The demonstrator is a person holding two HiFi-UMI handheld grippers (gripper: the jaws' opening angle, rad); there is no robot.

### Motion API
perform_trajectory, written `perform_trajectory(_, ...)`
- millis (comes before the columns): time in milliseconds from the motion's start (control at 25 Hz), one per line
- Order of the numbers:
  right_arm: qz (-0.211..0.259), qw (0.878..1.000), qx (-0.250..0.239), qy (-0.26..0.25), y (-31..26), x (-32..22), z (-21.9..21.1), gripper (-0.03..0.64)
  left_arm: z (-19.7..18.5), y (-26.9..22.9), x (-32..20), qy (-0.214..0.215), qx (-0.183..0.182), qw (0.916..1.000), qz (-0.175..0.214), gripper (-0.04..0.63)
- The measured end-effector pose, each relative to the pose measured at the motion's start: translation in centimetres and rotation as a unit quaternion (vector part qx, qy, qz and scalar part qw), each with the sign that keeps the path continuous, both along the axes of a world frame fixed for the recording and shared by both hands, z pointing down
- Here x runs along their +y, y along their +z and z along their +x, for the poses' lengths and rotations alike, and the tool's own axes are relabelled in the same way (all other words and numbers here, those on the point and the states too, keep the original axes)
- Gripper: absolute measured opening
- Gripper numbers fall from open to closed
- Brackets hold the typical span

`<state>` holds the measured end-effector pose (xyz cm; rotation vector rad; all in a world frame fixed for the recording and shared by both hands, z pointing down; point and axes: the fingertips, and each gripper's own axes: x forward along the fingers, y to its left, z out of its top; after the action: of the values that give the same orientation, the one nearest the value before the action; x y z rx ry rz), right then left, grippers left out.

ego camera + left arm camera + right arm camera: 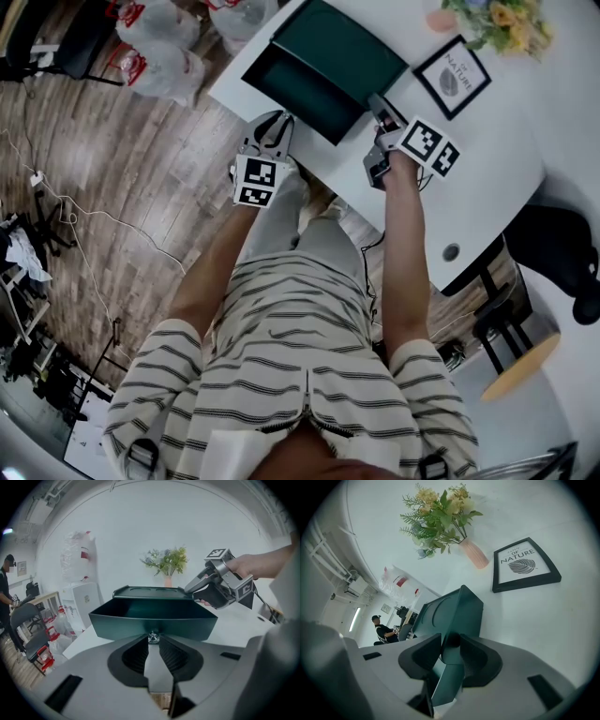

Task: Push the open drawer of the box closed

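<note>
- The left tool [153, 642] stands only a little open. The small clear knob [153, 636] of the drawer [140, 619] sits in the gap at its tips, and no clamping on it shows.
- The drawer is pulled out of the dark green box [342, 47] toward this tool. Its front wall is straight ahead of the tips, and its hollow is open to view beyond.
- The left arm [217, 267] reaches forward nearly straight, with the tool tilted downward and its marker cube [255, 181] on top.
- The right tool [451, 641] is closed on the box's near right corner (green wall fills the gap between the pads).
- The right arm [405, 253] is stretched out over the white bench [487, 164]. The hand [248, 566] is wrapped round the handle, and the tool is tilted down like the left one.
- Beyond and to the right of the right tool, a framed print [526, 564] and a vase of flowers [472, 555] are on the bench.
</note>
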<state>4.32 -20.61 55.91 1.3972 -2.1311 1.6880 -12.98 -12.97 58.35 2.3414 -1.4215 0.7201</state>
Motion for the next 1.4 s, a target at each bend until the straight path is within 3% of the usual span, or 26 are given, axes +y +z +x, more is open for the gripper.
perform_trajectory(1400,0.003,1.000,-0.012,0.007,0.0,0.1,-0.1,0.140,1.9,0.1,-3.4,0.022,0.004,0.9997,-0.010,0.074)
